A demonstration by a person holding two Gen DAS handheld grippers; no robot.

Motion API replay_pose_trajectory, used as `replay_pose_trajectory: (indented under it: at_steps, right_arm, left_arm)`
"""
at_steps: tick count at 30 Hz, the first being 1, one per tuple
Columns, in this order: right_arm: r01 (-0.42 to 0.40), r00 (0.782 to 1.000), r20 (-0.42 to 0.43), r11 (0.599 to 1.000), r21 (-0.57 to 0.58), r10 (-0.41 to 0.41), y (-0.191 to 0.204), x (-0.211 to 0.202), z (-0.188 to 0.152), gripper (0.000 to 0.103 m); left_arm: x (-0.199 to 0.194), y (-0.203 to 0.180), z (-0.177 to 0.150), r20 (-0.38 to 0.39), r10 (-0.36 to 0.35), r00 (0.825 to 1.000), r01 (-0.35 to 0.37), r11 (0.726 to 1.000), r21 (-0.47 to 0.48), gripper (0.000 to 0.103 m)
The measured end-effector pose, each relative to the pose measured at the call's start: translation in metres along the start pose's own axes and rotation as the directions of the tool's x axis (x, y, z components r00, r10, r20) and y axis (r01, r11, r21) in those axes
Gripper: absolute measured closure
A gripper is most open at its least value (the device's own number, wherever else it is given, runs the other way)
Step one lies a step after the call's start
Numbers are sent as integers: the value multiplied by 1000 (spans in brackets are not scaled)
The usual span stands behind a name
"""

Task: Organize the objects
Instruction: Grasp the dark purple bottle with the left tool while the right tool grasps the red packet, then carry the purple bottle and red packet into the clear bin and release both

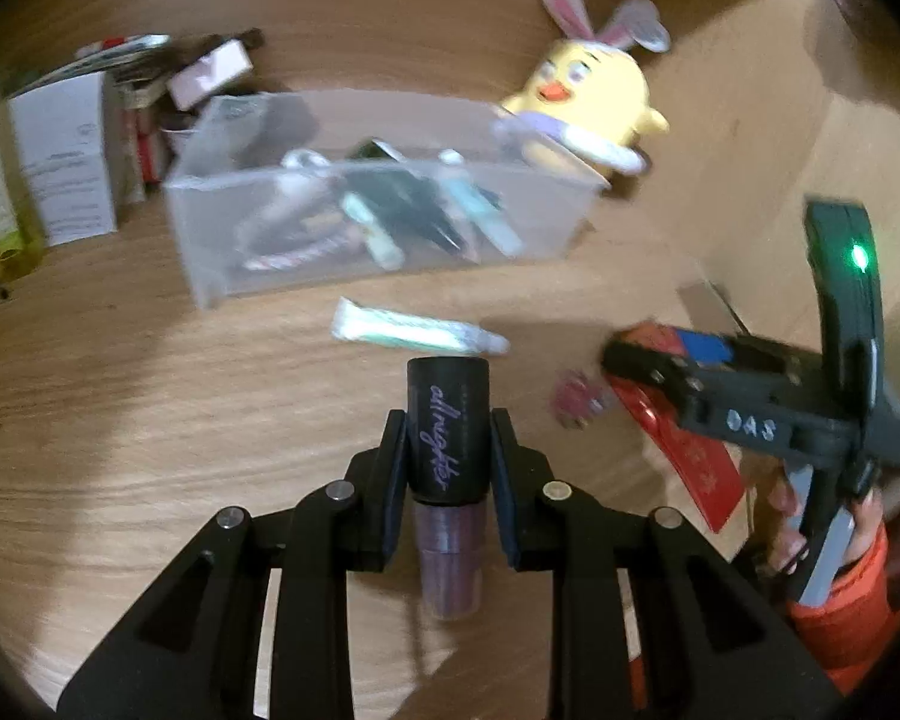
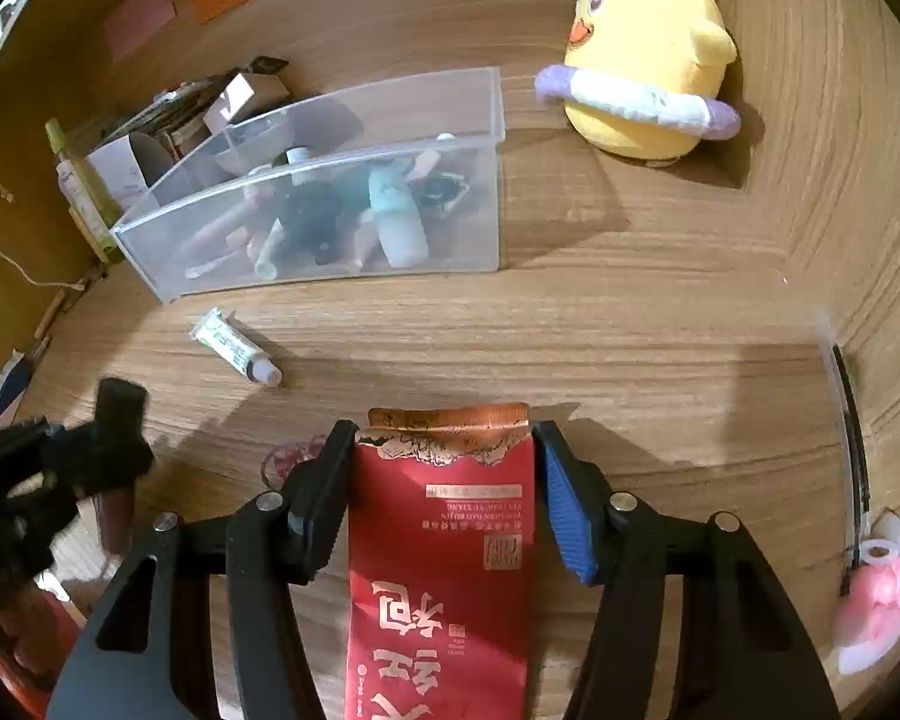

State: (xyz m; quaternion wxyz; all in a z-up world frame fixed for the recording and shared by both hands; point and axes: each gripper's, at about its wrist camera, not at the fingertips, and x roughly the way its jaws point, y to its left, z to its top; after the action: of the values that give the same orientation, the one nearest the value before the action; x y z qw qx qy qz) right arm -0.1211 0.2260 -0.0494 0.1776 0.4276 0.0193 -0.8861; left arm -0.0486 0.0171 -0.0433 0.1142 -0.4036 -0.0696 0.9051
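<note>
My left gripper (image 1: pixel 448 450) is shut on a black-capped bottle (image 1: pixel 448 420) with purple script, held above the wooden desk. My right gripper (image 2: pixel 444 456) is shut on a red packet (image 2: pixel 444 540) with gold print, held flat between its fingers; the packet also shows in the left wrist view (image 1: pixel 690 462). A clear plastic bin (image 2: pixel 342 210) with several tubes and cosmetics inside stands ahead of both grippers, and also shows in the left wrist view (image 1: pixel 384 198). A small white-green tube (image 1: pixel 414 330) lies on the desk in front of the bin, just beyond the bottle.
A yellow chick plush (image 2: pixel 648 54) with bunny ears sits right of the bin. Boxes and bottles (image 1: pixel 60 150) crowd the far left. A small round reddish item (image 1: pixel 576 399) lies between the grippers. A pink object (image 2: pixel 876 606) sits at the right edge.
</note>
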Motion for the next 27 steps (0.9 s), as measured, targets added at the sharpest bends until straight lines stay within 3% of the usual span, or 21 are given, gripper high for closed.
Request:
replay_pose_trajectory:
  at_steps: [8, 19, 27]
  right_arm:
    - [22, 991, 132, 998, -62, -14, 7, -33, 29, 49]
    - [8, 951, 309, 997, -81, 17, 15, -71, 101, 49]
    - [49, 930, 368, 993, -111, -5, 37, -55, 154, 49]
  left_arm:
    - [-11, 21, 37, 83, 57, 995, -54, 998, -34, 78]
    - [-29, 27, 88, 183, 91, 979, -86, 996, -35, 78]
    - [-28, 33, 128, 215, 143, 966, -137, 990, -45, 78]
